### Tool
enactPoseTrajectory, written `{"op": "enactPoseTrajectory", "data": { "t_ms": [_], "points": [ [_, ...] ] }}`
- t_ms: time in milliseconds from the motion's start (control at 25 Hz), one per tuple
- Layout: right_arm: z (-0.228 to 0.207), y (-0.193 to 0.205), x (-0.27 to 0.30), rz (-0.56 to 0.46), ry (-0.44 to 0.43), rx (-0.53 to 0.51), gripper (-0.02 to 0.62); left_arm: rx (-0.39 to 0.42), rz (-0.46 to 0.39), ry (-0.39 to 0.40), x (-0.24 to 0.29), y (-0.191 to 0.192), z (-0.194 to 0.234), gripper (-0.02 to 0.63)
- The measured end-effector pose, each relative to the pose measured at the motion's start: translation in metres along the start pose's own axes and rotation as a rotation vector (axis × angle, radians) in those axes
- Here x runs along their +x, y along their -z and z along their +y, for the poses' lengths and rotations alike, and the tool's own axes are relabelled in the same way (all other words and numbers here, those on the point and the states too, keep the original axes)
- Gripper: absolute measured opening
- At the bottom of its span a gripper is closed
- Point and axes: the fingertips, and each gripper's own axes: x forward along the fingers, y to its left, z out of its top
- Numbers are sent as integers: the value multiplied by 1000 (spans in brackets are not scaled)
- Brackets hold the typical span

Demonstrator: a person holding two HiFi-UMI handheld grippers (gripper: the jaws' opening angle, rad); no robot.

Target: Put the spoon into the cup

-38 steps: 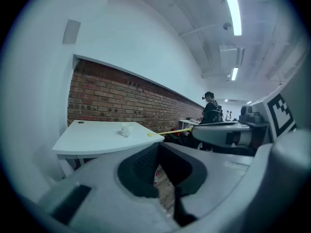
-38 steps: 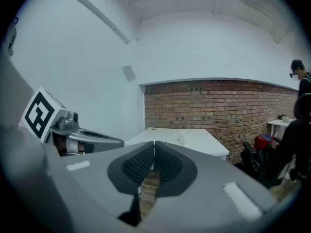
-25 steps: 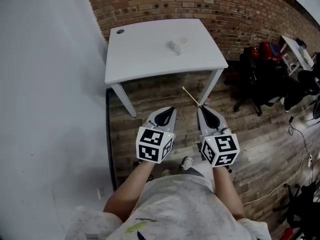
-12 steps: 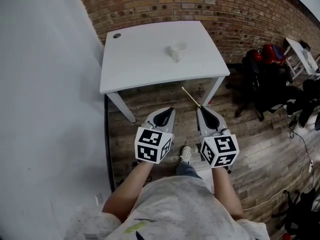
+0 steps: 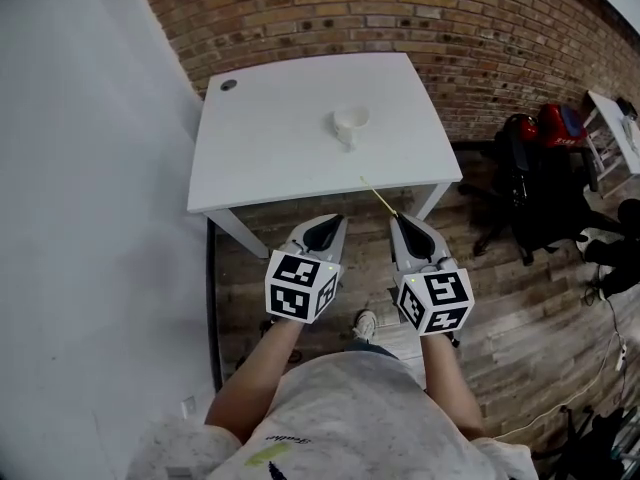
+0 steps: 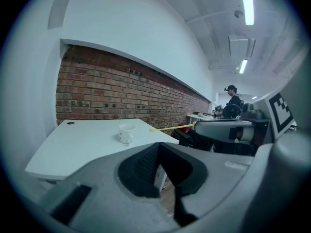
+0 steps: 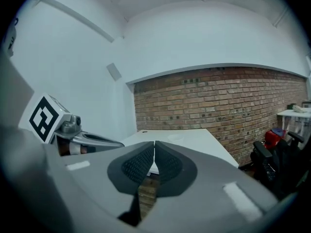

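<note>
The table (image 5: 270,148) is seen in the upper middle of the head view. Its far edge lies against the brick wall (image 5: 400,18) and its left edge runs close beside the plain wall (image 5: 90,218). Its near edge runs just above the tips of both grippers in the frame. Open floor (image 5: 520,298) is seen to the right, bounded by dark chairs (image 5: 530,188) at the right edge. The cup (image 5: 349,123) stands alone on the tabletop, right of centre, with bare surface on every side.

The right gripper (image 5: 398,218) is closed on the spoon (image 5: 378,194), which is pinched at one end and pointed up and to the left, its free end reaching over the table's near edge in the picture, well short of the cup. The left gripper (image 5: 340,220) is held beside it, its jaws brought together at the tips with nothing between them.

Against the picture of half a second ago, the table and cup are found lower in the frame, nearer the grippers, while the grippers sit almost where they were.

The table is smooth, white and rectangular, on slanted white legs. The floor is made of worn wooden planks. The spoon is thin, straight and yellowish. The cup is small, white and round.
</note>
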Motion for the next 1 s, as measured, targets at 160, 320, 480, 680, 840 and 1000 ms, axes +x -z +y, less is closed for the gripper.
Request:
{"op": "enactPoseTrajectory", "data": {
  "t_ms": [160,320,480,680,840,1000],
  "points": [
    [-28,-7,25,4,-26,-2,15,-6,9,26,35,-13,4,-5],
    [-55,-13,45,9,-52,-5,15,-5,23,60,69,-25,2,-5],
    [-79,-18,64,14,-80,-11,15,-9,27,67,97,-34,6,-3],
    [-99,-18,84,18,-110,-15,15,-7,29,32,120,-37,15,-3],
    [-109,-17,98,22,-136,-17,15,-15,35,-2,132,-38,23,-3],
    [-116,-22,112,24,-153,-17,15,-25,32,-31,141,-42,34,-3]
  ]
}}
